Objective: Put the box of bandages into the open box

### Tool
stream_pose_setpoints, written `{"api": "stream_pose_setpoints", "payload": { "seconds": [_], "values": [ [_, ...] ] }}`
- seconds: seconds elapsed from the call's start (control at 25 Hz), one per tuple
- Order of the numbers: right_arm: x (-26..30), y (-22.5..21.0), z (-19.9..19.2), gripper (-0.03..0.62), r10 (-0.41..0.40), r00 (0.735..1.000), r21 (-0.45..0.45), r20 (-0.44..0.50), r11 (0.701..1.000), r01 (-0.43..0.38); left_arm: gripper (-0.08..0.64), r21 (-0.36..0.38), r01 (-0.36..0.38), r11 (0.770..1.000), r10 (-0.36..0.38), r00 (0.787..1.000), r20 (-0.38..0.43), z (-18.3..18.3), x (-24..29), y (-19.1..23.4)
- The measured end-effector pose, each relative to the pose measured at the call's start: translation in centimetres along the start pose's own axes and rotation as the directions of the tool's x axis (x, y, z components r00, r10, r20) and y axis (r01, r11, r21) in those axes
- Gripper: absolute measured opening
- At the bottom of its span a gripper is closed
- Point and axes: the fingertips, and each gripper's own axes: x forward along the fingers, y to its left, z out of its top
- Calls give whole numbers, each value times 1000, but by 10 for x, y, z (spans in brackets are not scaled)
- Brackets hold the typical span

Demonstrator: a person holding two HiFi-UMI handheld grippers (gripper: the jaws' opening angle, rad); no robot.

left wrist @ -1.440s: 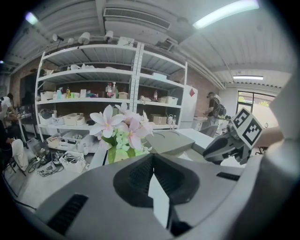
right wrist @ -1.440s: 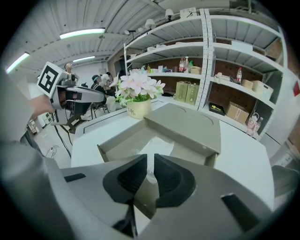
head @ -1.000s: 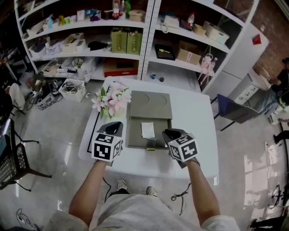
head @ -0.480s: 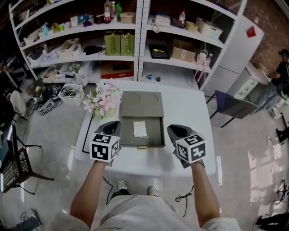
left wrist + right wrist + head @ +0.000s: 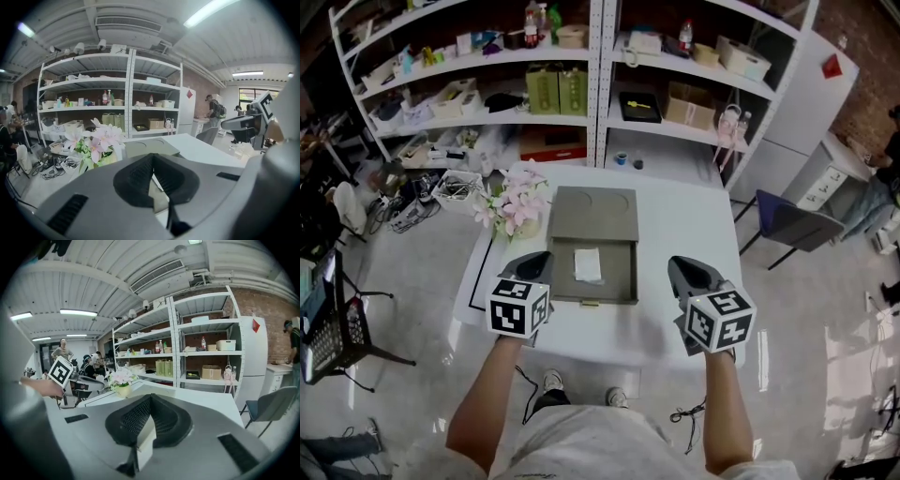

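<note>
While the box of bandages [image 5: 587, 264] lies inside the open box [image 5: 617, 274] on the white surface [image 5: 686, 221], you hold the left gripper [image 5: 536, 261] and right gripper [image 5: 684, 267] either side of that box — fingers together, empty.

Pink flowers [image 5: 517, 202] on white table [image 5: 684, 225]

The open box [image 5: 592, 216] is rendered in a dull olive-grey and the box of bandages [image 5: 587, 264] in white, while the table [image 5: 694, 225] is white, edged on its left by a thin black line. Black-and-white square markers are borne on the cubes of the left gripper [image 5: 534, 265] and the right gripper [image 5: 688, 274], whose bodies are grey with black ribbed pads. The flowers [image 5: 516, 202] are coloured pink and white over green leaves, the shelves [image 5: 602, 84] white, and the floor [image 5: 412, 375] a glossy pale grey.
</note>
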Motion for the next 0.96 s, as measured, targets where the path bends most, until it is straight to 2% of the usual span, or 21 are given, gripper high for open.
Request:
{"api": "stream_pose_setpoints", "payload": {
  "seconds": [0.36, 0.96],
  "values": [
    [-9, -7, -4, 5, 15, 1000, 28, 20, 999, -16, 5, -3, -43, 999, 43, 999, -5, -3, -8, -4],
    [-11, -1, -6, 5, 46, 999, 11, 10, 999, -46, 5, -3, -68, 998, 68, 998, -9, -7, -19, -8]
  ]
}}
